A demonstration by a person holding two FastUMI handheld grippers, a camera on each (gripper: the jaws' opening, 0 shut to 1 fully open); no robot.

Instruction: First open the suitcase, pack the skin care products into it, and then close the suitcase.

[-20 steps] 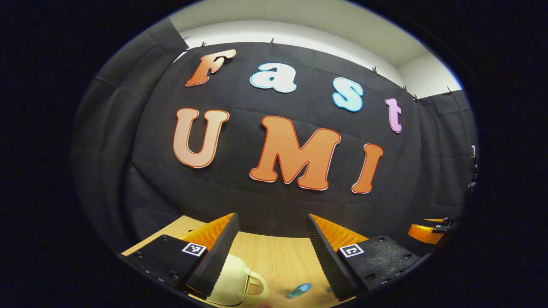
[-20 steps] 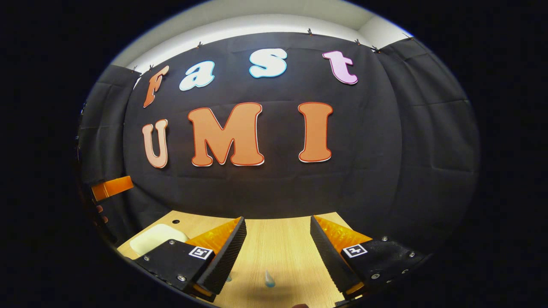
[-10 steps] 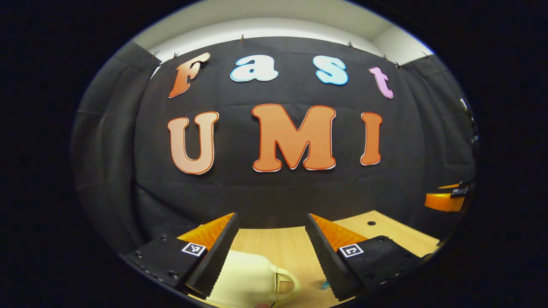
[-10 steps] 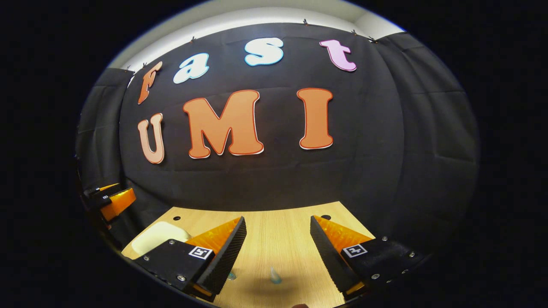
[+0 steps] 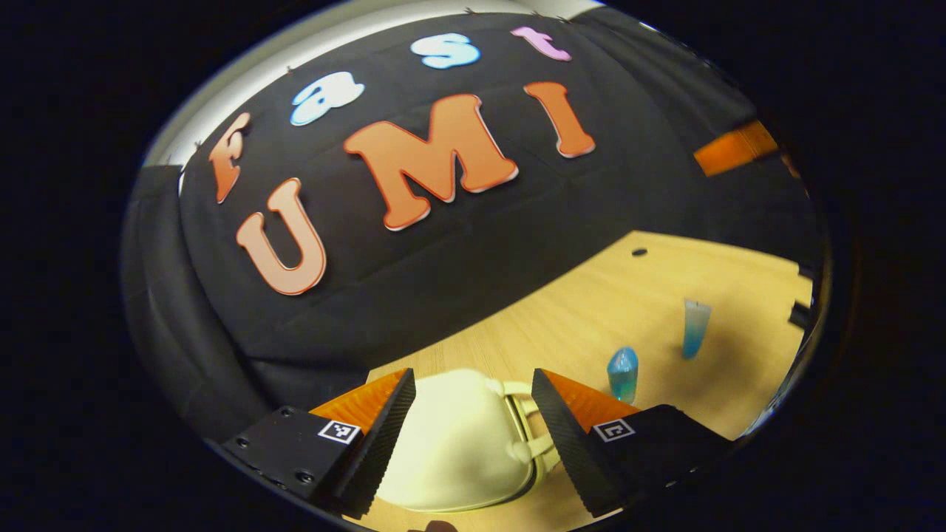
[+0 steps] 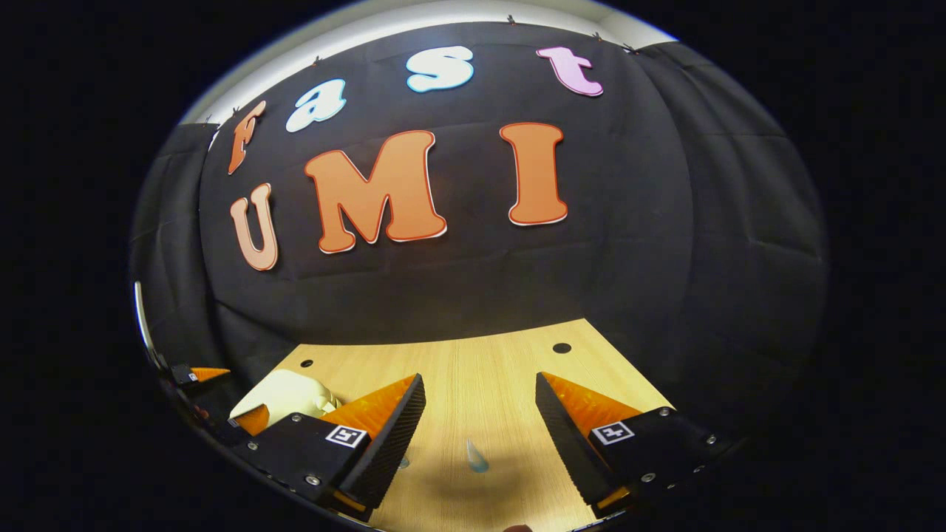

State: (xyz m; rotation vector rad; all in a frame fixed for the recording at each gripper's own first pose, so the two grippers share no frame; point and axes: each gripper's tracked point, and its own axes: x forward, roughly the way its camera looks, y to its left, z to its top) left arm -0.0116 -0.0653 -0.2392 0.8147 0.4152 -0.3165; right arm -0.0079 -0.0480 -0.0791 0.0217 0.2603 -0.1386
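A small cream suitcase [image 5: 451,451] lies closed on the wooden table [image 5: 591,295], its handle [image 5: 526,417] toward the right. My left gripper [image 5: 473,384] hangs open just above it, one finger on either side and neither touching. Right of the case stand a blue bottle [image 5: 623,373] and a blue tube [image 5: 695,329]. My right gripper [image 6: 480,384] is open over bare table, with a blue product [image 6: 477,457] below and between its fingers. The suitcase [image 6: 284,390] lies at the left in the right gripper view, the left gripper [image 6: 251,420] beside it.
The table ends at the black cloth wall [image 6: 458,295]. Small round holes [image 6: 562,347] mark the tabletop near the wall. Another small blue item [image 6: 401,463] peeks out beside the right gripper's left finger. The right gripper [image 5: 735,148] shows far off at the upper right.
The left gripper has tipped down, rolled and closed in on the suitcase, which now lies between its fingers. The right gripper has tipped down a little over the table.
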